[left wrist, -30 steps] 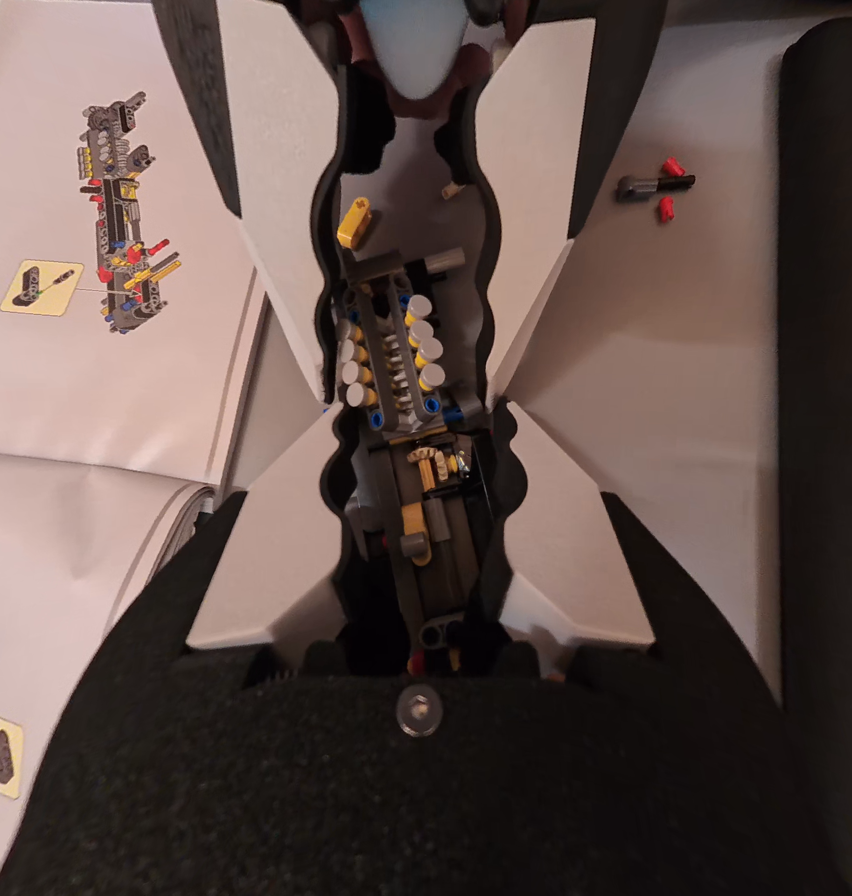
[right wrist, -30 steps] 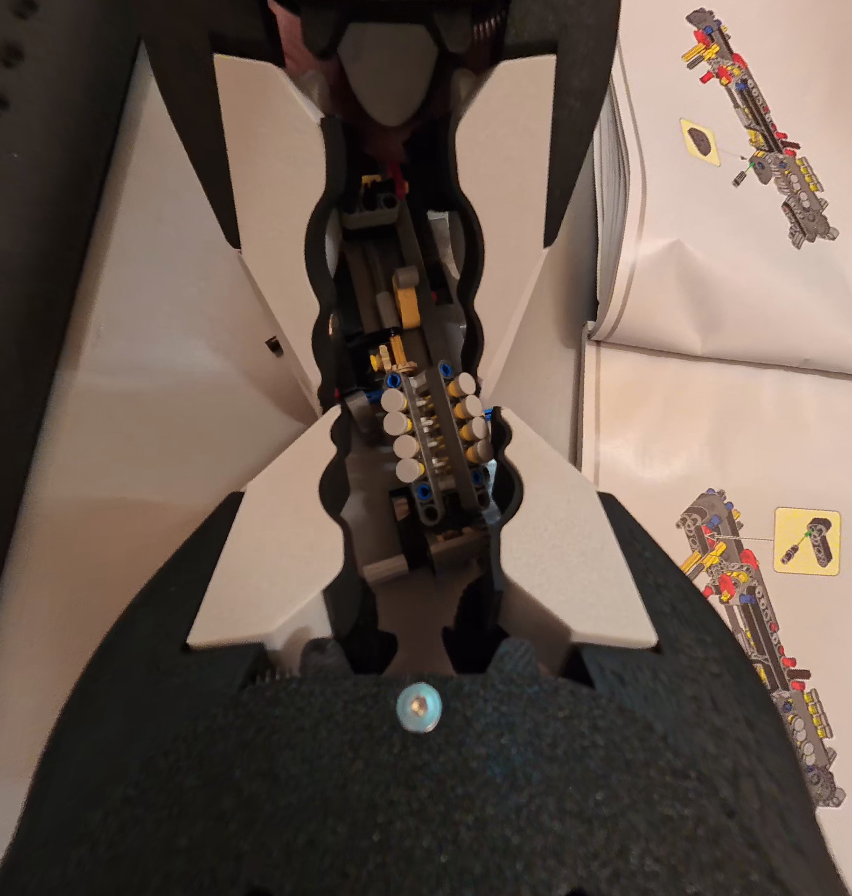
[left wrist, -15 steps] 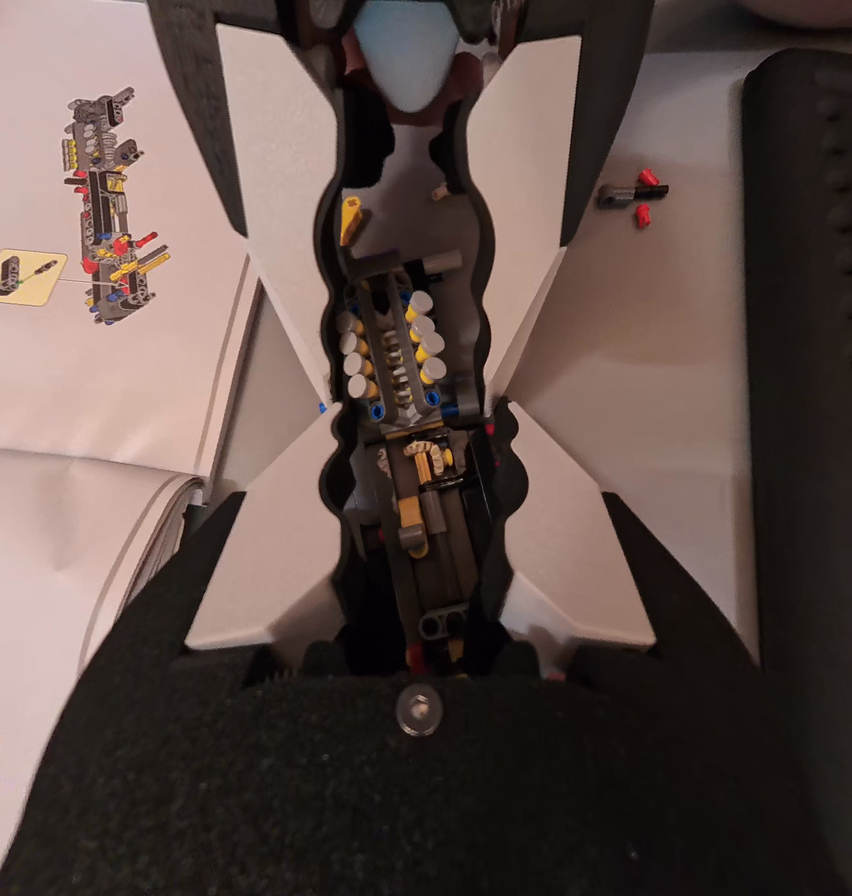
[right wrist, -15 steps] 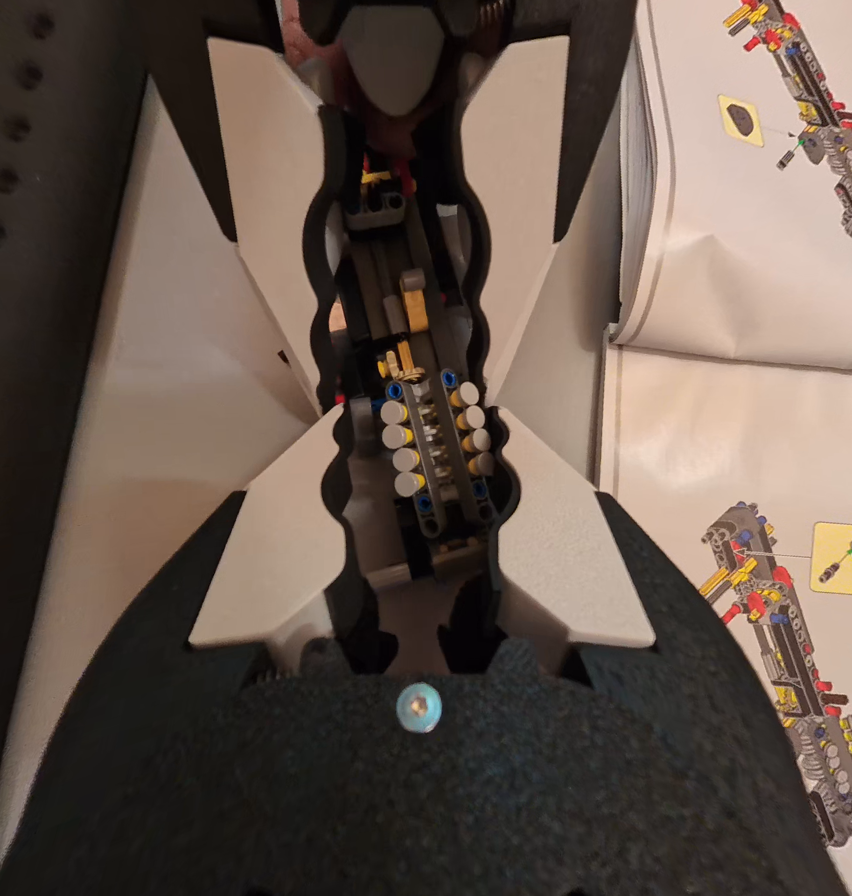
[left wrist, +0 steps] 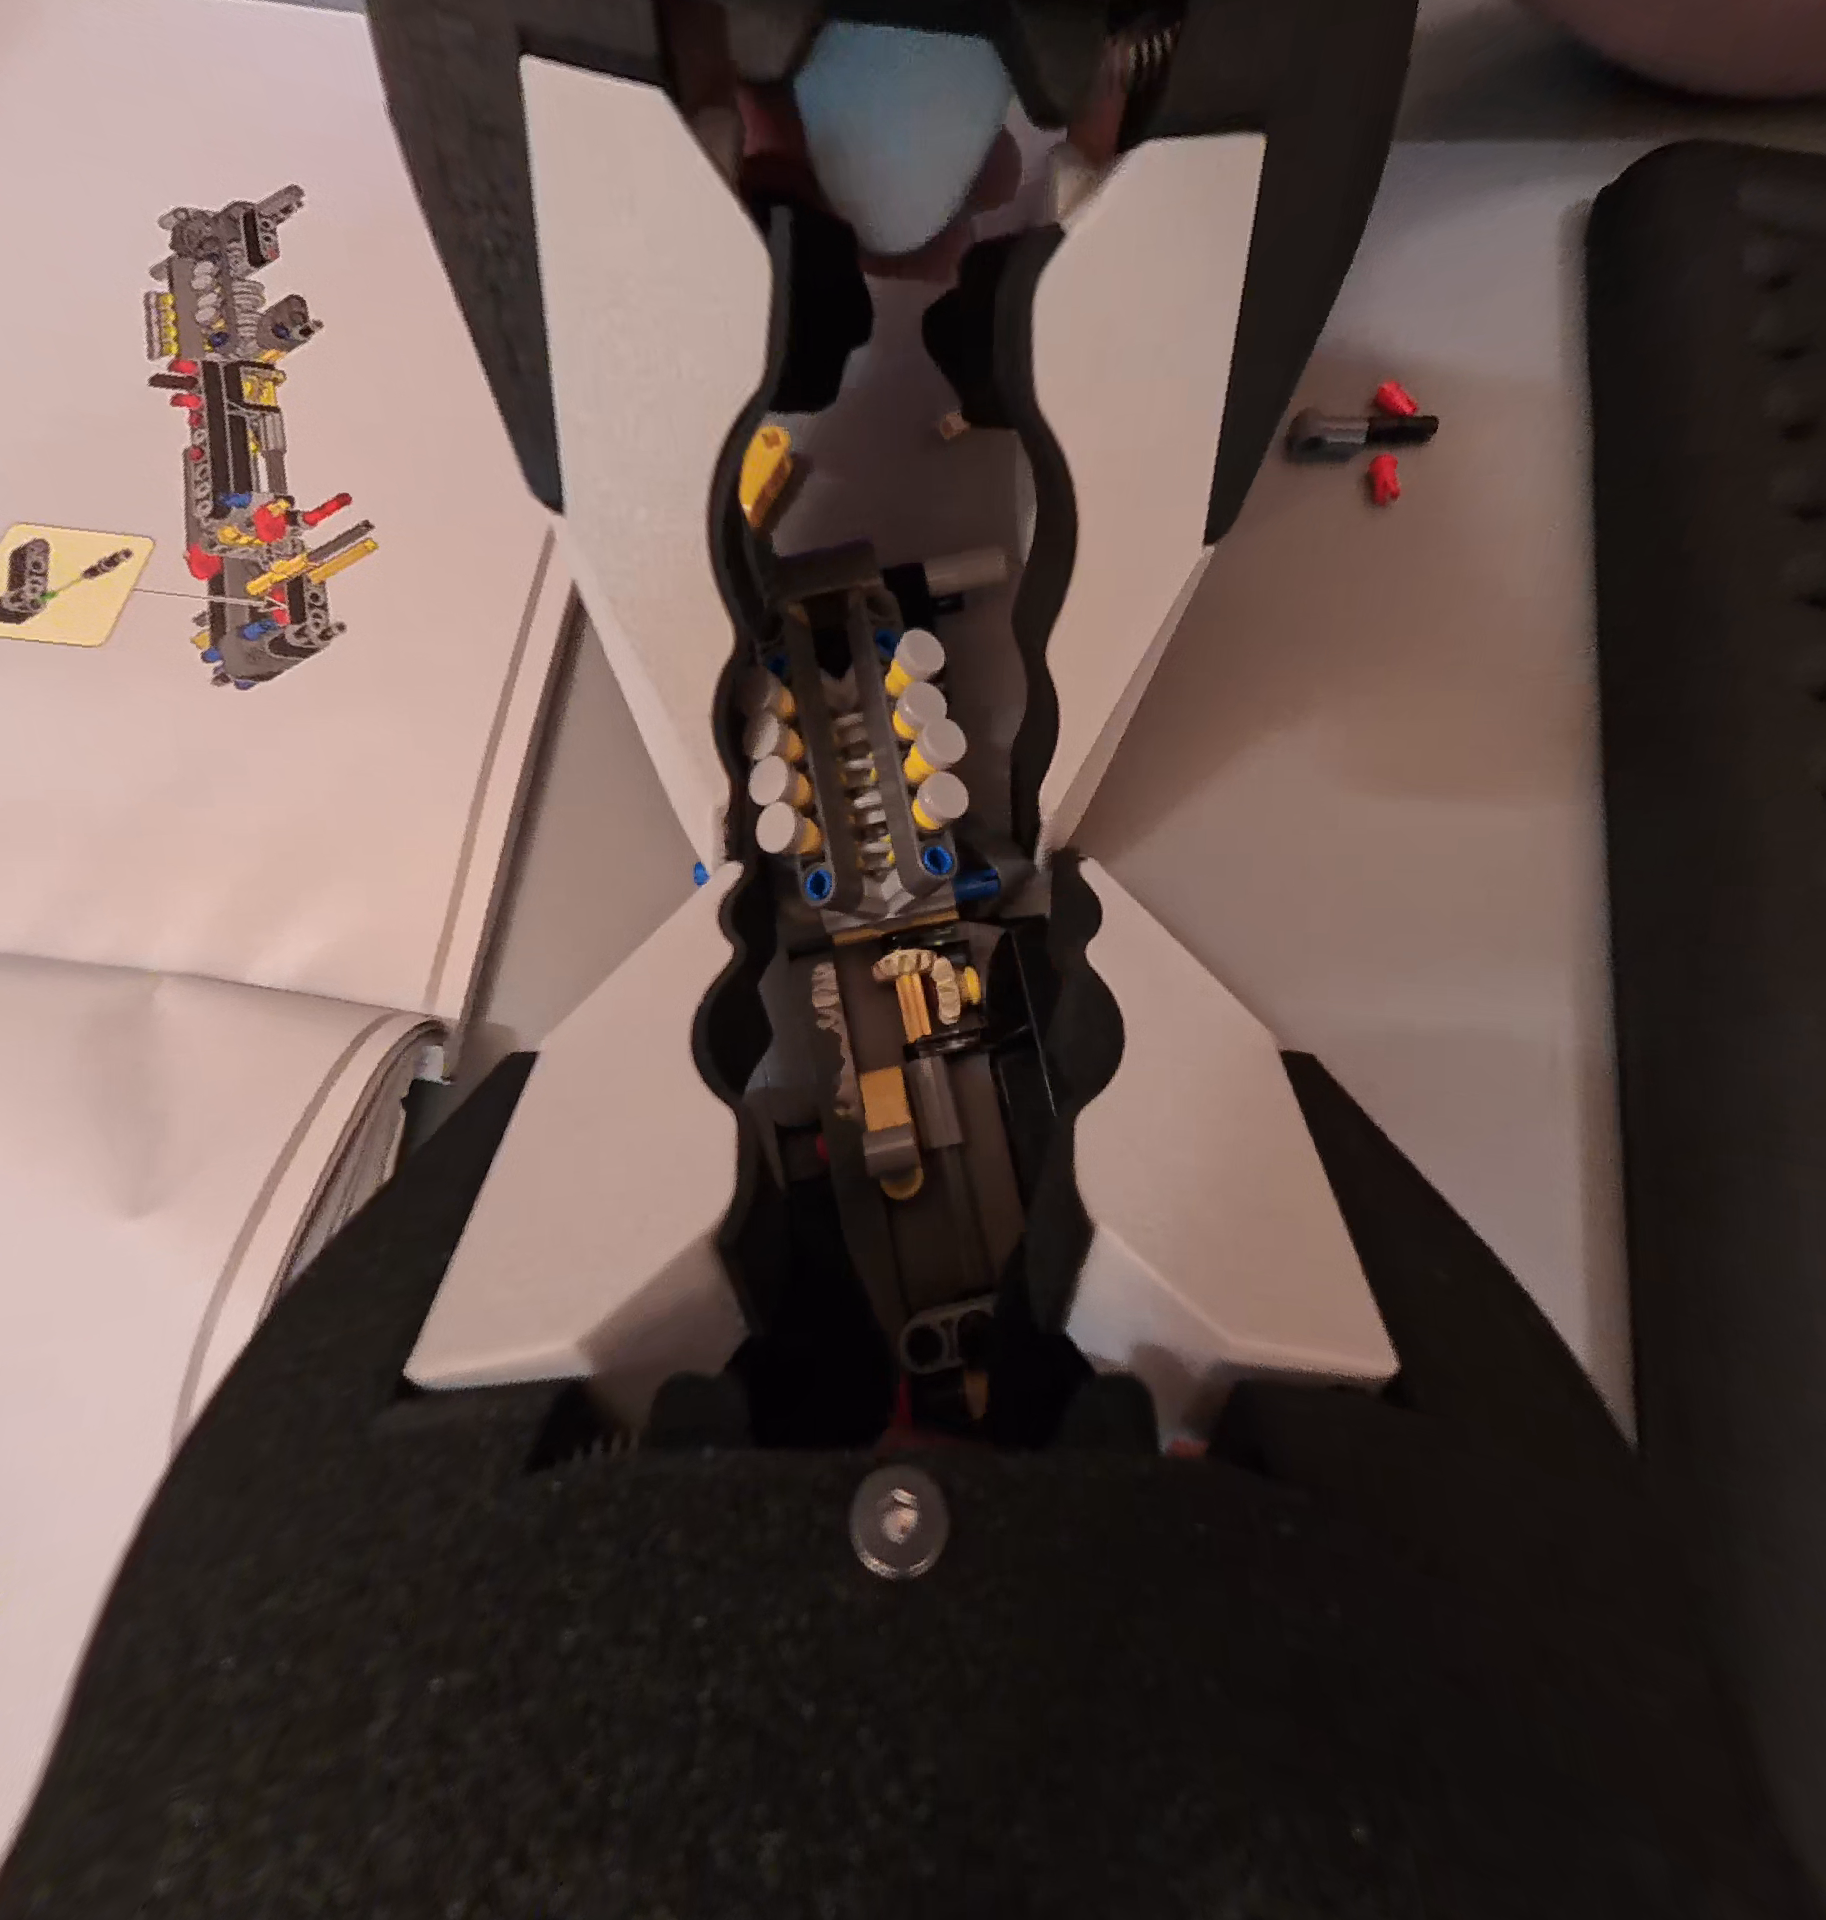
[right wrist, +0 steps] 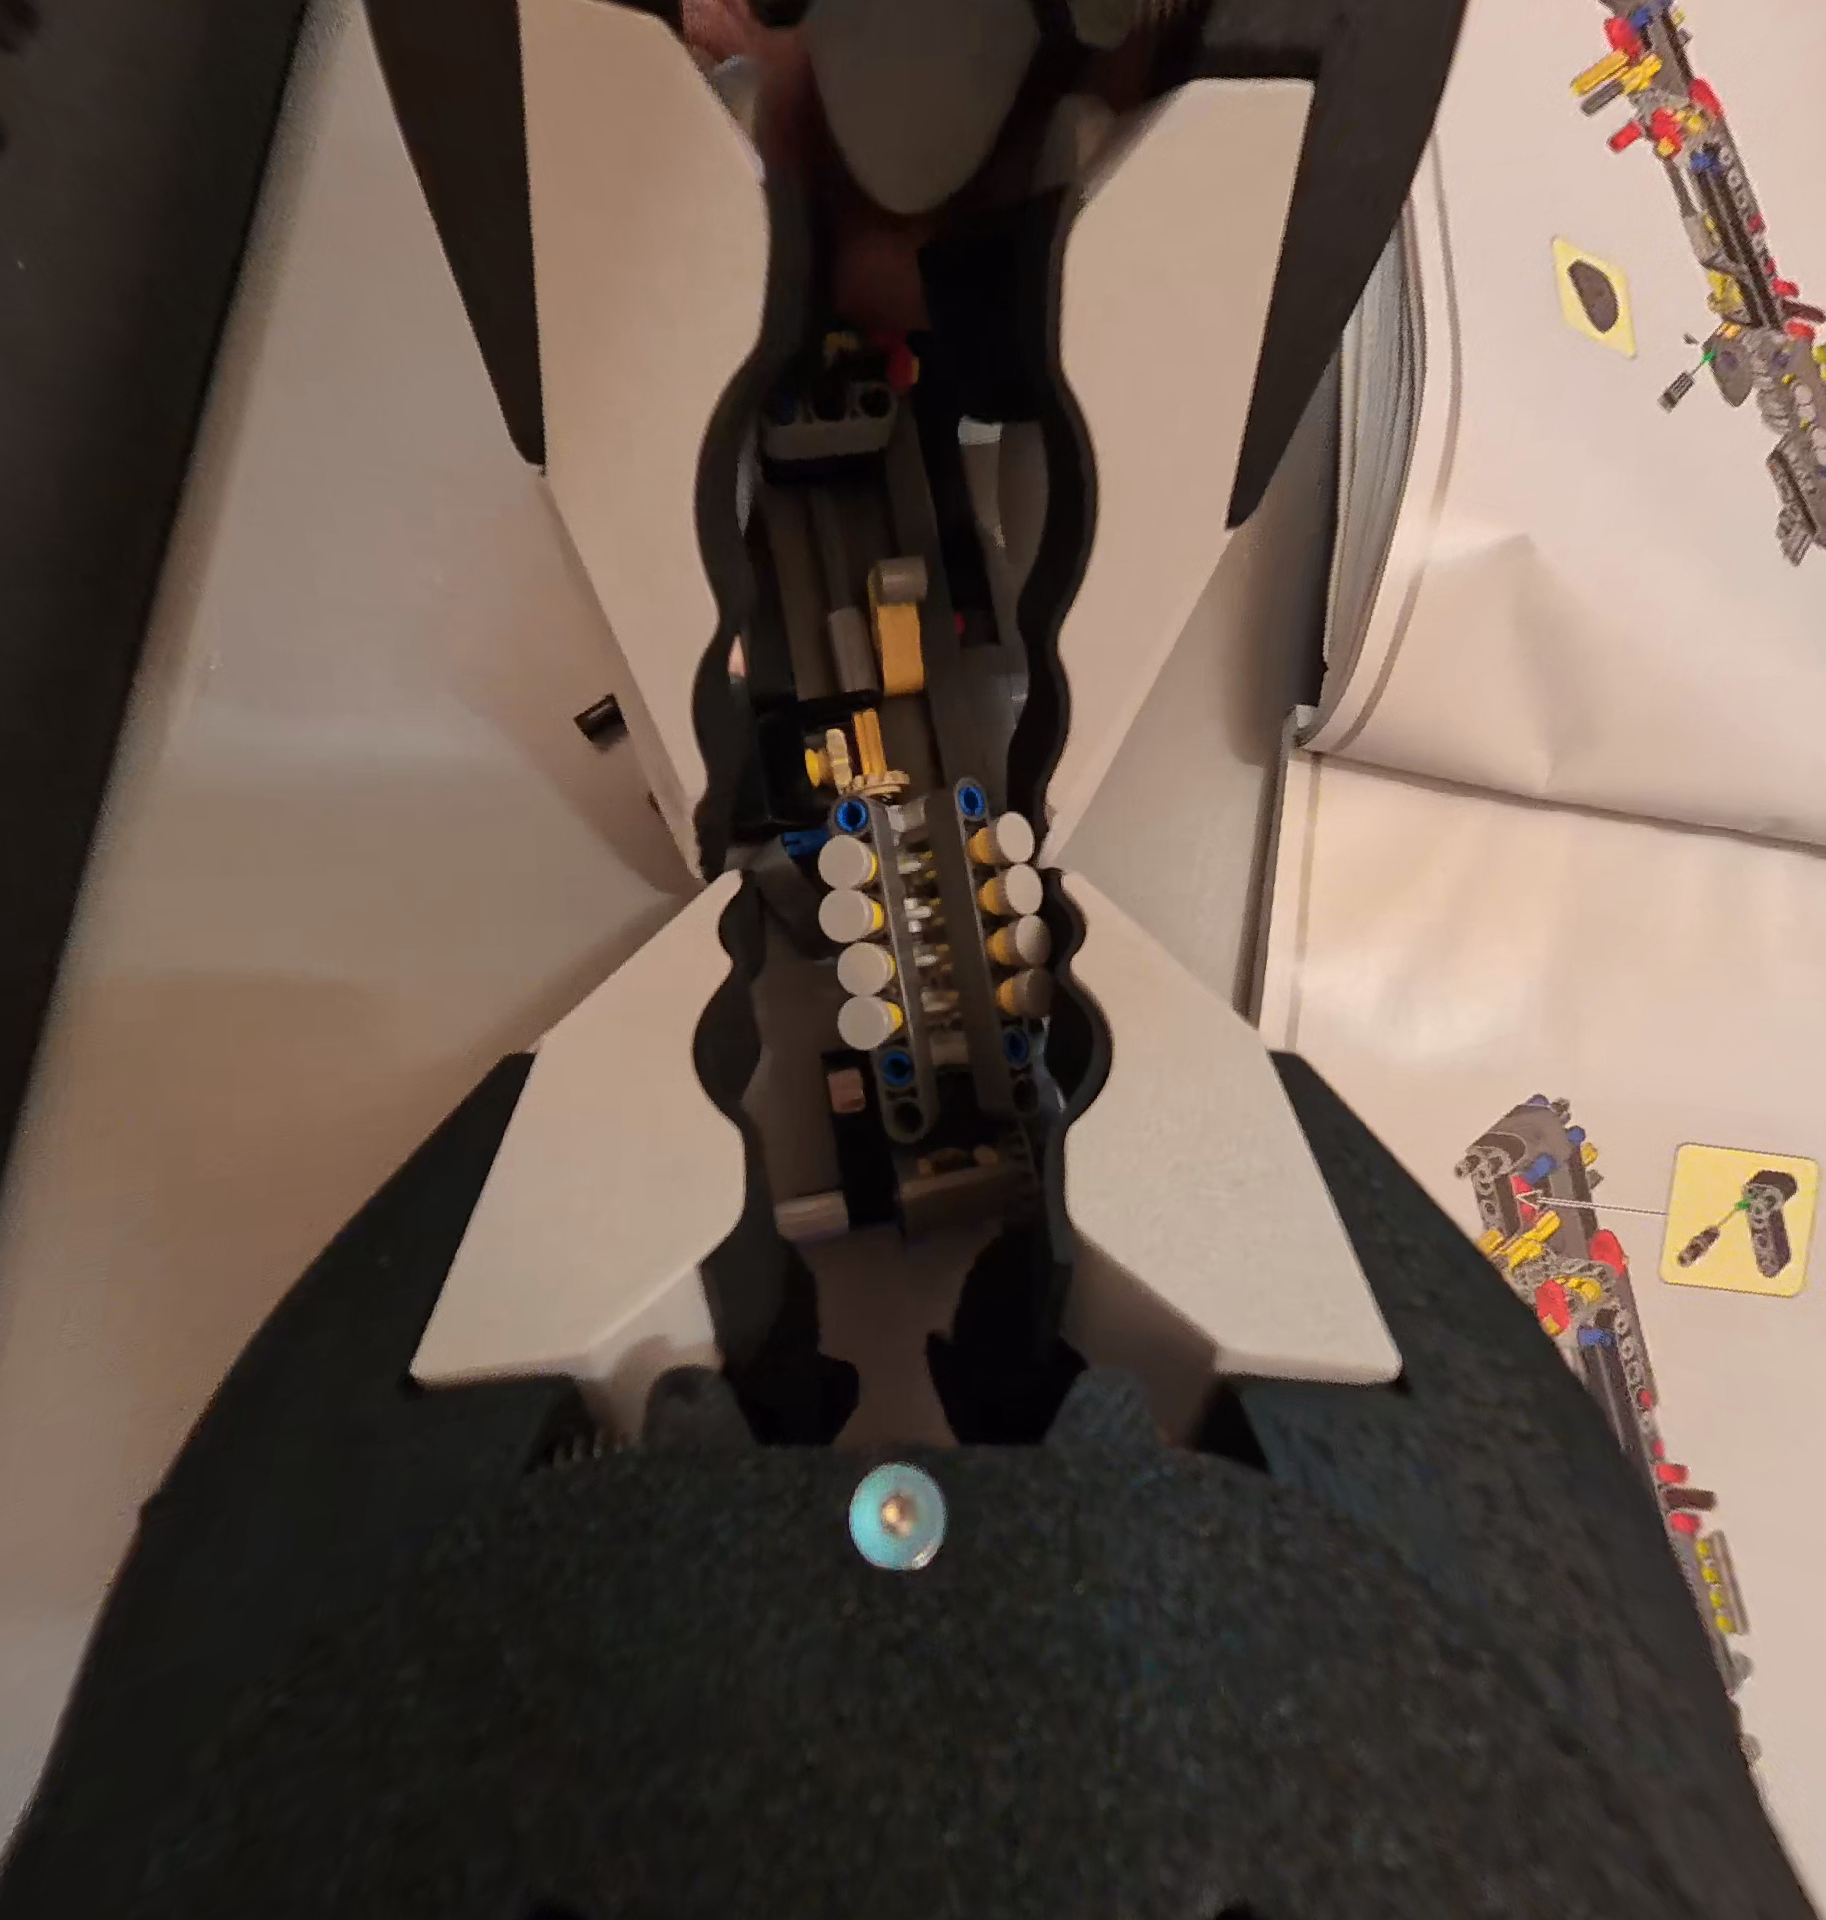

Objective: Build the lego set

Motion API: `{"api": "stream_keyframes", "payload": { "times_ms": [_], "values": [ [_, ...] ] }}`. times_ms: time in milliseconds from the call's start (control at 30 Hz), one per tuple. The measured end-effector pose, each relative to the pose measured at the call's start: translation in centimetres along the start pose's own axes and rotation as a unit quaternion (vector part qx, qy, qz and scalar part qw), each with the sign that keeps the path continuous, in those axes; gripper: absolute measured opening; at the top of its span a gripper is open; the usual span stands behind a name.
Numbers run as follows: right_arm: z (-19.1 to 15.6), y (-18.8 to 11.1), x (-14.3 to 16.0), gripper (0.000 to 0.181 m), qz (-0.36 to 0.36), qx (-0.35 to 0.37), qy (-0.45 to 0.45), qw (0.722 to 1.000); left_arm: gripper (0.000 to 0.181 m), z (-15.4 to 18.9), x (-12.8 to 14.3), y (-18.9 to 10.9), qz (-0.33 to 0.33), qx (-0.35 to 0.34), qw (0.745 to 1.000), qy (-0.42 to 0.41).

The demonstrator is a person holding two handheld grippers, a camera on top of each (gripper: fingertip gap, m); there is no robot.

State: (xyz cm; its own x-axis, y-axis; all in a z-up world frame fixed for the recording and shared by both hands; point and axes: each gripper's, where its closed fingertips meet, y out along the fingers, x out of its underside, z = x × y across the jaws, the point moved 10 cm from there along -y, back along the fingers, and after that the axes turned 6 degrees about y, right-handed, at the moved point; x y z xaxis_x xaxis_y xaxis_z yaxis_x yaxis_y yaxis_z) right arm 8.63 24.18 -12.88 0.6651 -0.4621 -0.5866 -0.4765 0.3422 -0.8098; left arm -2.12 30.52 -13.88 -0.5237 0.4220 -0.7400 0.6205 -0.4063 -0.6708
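The Lego assembly [left wrist: 867,769] is a long dark grey frame with an engine block of grey and yellow cylinders, blue pins and a tan gear. Both grippers face each other and hold it between them above the white table. My left gripper [left wrist: 893,883] is shut on the frame end with the yellow lever. My right gripper [right wrist: 893,904] is shut on the engine end [right wrist: 935,935]. Each view shows the other gripper's fingers meeting its own tip to tip. The sides of the assembly are hidden by the black pads.
An open instruction booklet [left wrist: 213,790] lies beside the grippers; it also shows in the right wrist view [right wrist: 1615,862]. Loose parts lie on the table: a yellow piece [left wrist: 767,473], a small tan piece [left wrist: 953,424], and a grey-black connector with red pins [left wrist: 1356,434]. A black ridged object [left wrist: 1740,831] borders the table. My left and right fingertips are right by each other.
Both grippers keep their hold on the assembly. The pair has drifted away from the booklet toward the black ridged object, which now fills more of the left wrist view.
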Motion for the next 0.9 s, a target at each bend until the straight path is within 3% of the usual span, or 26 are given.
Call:
{"api": "stream_keyframes", "payload": {
  "times_ms": [267, 900],
  "values": [
    [0.22, -0.12, -0.05, 0.055, 0.01, -0.021, 0.045, 0.999, 0.054, 0.12, 0.05, -0.01, 0.005, 0.008, 1.0, -0.005],
    [0.41, -0.08, -0.41, 0.047, -0.012, -0.011, 0.037, 0.999, 0.049, 0.25, -0.02, 0.15, -0.007, -0.018, 1.0, -0.003]
  ]
}}
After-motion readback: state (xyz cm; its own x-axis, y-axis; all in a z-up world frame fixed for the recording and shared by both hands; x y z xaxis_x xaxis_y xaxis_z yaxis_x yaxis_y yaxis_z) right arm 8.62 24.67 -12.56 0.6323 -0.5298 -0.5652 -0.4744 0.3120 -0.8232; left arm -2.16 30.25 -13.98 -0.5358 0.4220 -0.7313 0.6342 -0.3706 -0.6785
